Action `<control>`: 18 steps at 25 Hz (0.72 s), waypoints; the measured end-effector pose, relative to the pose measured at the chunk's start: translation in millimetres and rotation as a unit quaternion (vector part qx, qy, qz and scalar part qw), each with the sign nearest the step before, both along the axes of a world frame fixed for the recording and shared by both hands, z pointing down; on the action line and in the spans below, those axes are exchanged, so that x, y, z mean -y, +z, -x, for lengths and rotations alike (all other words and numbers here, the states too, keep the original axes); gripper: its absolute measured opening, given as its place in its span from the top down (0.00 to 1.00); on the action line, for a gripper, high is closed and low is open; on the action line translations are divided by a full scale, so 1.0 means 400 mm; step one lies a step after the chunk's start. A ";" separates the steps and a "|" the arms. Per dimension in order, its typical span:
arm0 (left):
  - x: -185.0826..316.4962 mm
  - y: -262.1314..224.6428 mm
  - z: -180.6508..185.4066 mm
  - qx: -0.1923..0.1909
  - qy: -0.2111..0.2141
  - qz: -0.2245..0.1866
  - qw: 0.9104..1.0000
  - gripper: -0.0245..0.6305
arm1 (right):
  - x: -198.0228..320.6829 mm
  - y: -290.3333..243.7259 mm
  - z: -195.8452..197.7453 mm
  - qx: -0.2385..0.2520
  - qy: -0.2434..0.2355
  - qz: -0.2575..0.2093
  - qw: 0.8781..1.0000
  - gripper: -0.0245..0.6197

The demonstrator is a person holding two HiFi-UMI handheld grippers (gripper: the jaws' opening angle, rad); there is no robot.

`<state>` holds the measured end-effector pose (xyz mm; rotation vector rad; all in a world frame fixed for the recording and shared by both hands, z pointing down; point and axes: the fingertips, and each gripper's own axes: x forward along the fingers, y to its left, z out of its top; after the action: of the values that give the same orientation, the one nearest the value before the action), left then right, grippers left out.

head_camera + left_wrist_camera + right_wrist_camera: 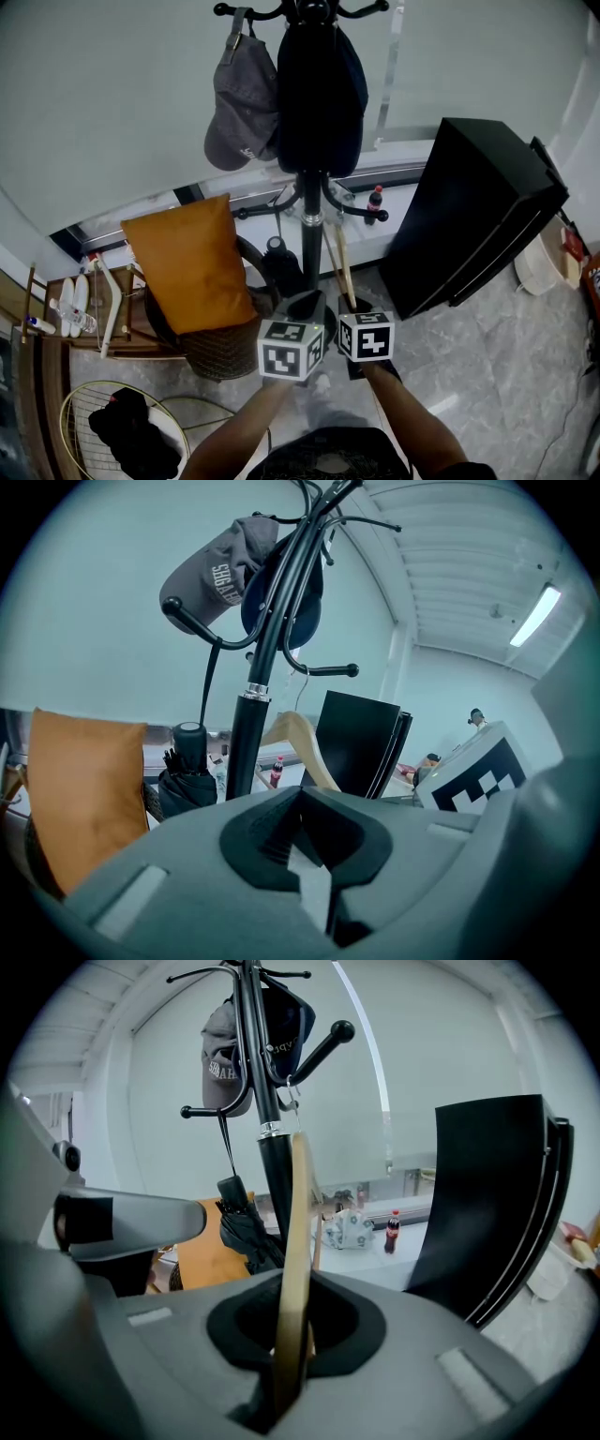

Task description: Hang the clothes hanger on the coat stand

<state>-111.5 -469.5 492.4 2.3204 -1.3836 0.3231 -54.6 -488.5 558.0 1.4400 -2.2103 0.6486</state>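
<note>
The black coat stand (pixel 310 202) rises straight ahead, with a grey cap (pixel 242 108) and a dark cap (pixel 321 94) on its top pegs. My right gripper (pixel 291 1372) is shut on the lower part of a pale wooden hanger (pixel 298 1232). The hanger stands upright, and its wire hook (pixel 293 1099) reaches a lower peg (pixel 323 1046); whether it rests there is unclear. In the left gripper view the hanger (pixel 302 741) shows just right of the pole (pixel 246 738). My left gripper (pixel 314 878) is shut on nothing, close beside the right one (pixel 354 307).
An orange cushion (pixel 192 262) lies on a wicker chair left of the stand. A folded black umbrella (pixel 186 771) leans at the pole's base. A tall black cabinet (pixel 473 211) stands right. A cola bottle (pixel 375 202) sits on the sill; a wire basket (pixel 89 398) is near left.
</note>
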 end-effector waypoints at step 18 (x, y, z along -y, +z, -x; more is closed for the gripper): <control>-0.025 -0.027 0.004 0.001 -0.001 -0.011 1.000 0.95 | -0.016 -0.057 0.008 -0.013 -0.010 -0.044 0.999 0.87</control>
<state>-113.2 -459.7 481.6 2.3372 -1.3976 0.3105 -57.8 -482.3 535.1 1.4596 -2.2554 0.5278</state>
